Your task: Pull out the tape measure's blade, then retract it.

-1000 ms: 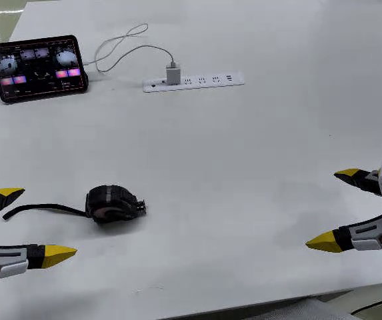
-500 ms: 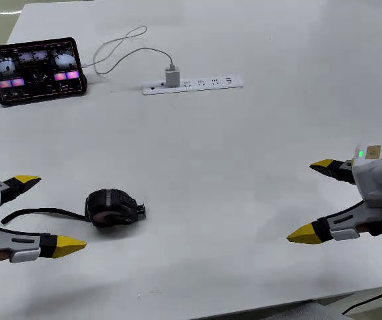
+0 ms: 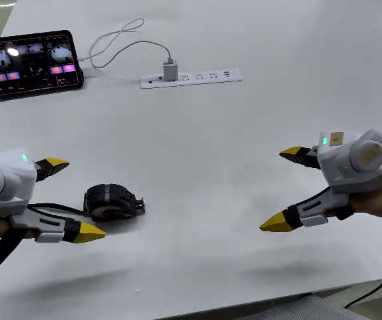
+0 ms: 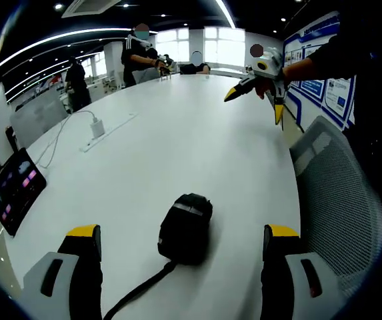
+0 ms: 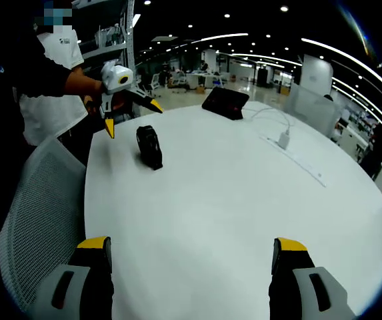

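A black tape measure (image 3: pixel 111 202) lies on the white table (image 3: pixel 204 147), its black strap trailing left; the blade is retracted. My left gripper (image 3: pixel 73 197) is open, its yellow-tipped jaws reaching either side of the strap just left of the case. In the left gripper view the tape measure (image 4: pixel 185 227) sits ahead between the jaws of the left gripper (image 4: pixel 183 237), untouched. My right gripper (image 3: pixel 285 191) hangs open over bare table far to the right. In the right gripper view the tape measure (image 5: pixel 149 146) lies far ahead, beside the left gripper (image 5: pixel 132 112).
A tablet (image 3: pixel 31 63) with a lit screen lies at the back left. A white power strip (image 3: pixel 191 77) with a charger and cable sits at the back centre. The table's front edge runs below the grippers. A mesh chair (image 4: pixel 337 193) stands by the table.
Both grippers have moved inward over the table. The left one has advanced right up to the tape measure's strap end; the right one has come left. The tape measure has not moved.
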### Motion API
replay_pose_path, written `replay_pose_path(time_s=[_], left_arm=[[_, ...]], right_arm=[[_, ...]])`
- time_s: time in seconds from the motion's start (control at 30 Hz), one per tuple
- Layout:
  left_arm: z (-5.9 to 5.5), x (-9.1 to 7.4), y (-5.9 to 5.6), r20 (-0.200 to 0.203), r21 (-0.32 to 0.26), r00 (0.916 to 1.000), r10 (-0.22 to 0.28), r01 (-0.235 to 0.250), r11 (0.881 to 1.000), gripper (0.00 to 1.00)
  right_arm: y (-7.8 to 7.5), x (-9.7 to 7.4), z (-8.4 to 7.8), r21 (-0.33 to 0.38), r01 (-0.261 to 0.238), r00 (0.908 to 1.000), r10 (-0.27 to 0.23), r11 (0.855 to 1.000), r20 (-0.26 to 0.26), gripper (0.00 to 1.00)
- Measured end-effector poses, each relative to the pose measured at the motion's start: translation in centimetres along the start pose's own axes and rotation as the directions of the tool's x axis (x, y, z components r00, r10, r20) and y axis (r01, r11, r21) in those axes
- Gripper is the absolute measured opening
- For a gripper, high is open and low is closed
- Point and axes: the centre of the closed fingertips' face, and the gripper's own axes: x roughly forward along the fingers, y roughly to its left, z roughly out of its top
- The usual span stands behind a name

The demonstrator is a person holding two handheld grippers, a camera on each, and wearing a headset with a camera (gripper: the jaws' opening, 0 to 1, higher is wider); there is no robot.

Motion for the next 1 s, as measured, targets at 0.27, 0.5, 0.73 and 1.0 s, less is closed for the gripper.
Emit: replay_pose_path(time_s=[0.27,0.5,0.73,1.0], left_arm=[[0.1,1.0,0.1,-0.049,0.091,0.9982,-0.034,0.038,0.995,0.99],[-0.3,2.2,-0.1,-0.122,0.154,0.9899,-0.071,0.090,0.984,0.94],[-0.7,3.2,-0.7,-0.180,0.174,0.9769,-0.115,0.147,0.974,0.90],[-0.9,4.0,-0.7,-0.222,0.208,0.9683,-0.115,0.162,0.965,0.80]], right_arm=[[0.0,2.0,2.0,-0.020,-0.029,0.9995,0.029,0.999,0.008,0.99],[1.5,4.1,5.5,-0.103,-0.094,0.9946,0.098,0.990,0.035,0.99],[2.3,6.5,7.2,-0.157,-0.133,0.9899,0.139,0.979,0.027,0.99],[2.8,9.5,7.7,-0.194,-0.167,0.9852,0.171,0.967,0.005,0.99]])
